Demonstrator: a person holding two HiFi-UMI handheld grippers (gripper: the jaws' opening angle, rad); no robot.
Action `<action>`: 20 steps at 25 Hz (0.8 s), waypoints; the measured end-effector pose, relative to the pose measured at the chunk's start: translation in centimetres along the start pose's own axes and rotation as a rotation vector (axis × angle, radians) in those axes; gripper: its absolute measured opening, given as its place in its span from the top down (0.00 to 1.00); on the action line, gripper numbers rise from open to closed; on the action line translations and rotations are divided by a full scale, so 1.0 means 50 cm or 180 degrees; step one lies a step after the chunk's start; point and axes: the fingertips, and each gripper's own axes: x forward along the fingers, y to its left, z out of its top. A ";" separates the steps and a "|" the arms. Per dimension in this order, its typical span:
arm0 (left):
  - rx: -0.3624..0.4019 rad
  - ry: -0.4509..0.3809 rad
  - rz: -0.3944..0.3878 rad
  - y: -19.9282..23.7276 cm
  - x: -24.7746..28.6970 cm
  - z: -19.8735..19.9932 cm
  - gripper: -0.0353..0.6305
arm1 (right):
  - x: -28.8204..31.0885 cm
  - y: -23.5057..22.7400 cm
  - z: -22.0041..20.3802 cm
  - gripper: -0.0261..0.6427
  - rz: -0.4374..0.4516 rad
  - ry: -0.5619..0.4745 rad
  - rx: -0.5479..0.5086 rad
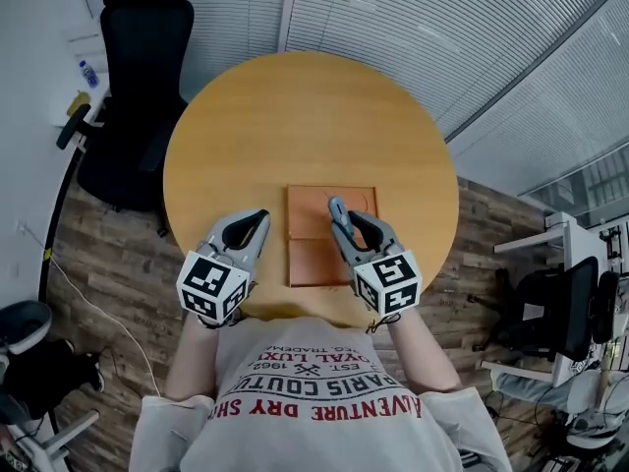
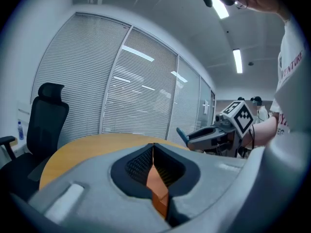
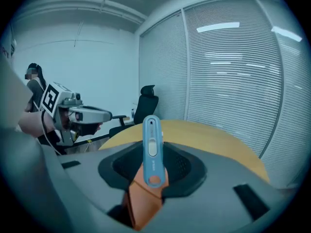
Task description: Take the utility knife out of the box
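An open brown box (image 1: pixel 319 254) lies flat on the round wooden table (image 1: pixel 295 116), near its front edge. My right gripper (image 1: pixel 342 226) hangs above the box's right part, shut on a slim blue utility knife (image 1: pixel 337 212). In the right gripper view the utility knife (image 3: pixel 151 149) stands up between the jaws, with the box (image 3: pixel 143 200) showing below it. My left gripper (image 1: pixel 257 219) hovers just left of the box with its jaws together and nothing in them. In the left gripper view the jaw tips (image 2: pixel 153 147) meet, and the right gripper (image 2: pixel 194 137) with the knife's blue tip (image 2: pixel 181 134) shows beyond them.
A black office chair (image 1: pixel 138 77) stands at the table's far left, and another chair (image 1: pixel 560 303) with a white desk is at the right. Slatted blinds (image 1: pixel 442 28) line the walls behind the table. The floor is dark wood.
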 end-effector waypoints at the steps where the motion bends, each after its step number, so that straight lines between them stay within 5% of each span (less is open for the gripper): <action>1: 0.0010 -0.0022 0.0012 0.002 -0.001 0.007 0.93 | -0.008 -0.009 0.014 0.76 -0.0063 -0.0086 0.0034; 9: 0.0102 -0.0084 0.0110 0.002 -0.016 0.044 0.93 | -0.071 -0.043 0.095 0.76 -0.0459 -0.0866 0.0137; 20: 0.0163 -0.0069 0.0089 -0.020 -0.018 0.046 0.93 | -0.085 -0.029 0.088 0.76 -0.0543 -0.0969 0.0182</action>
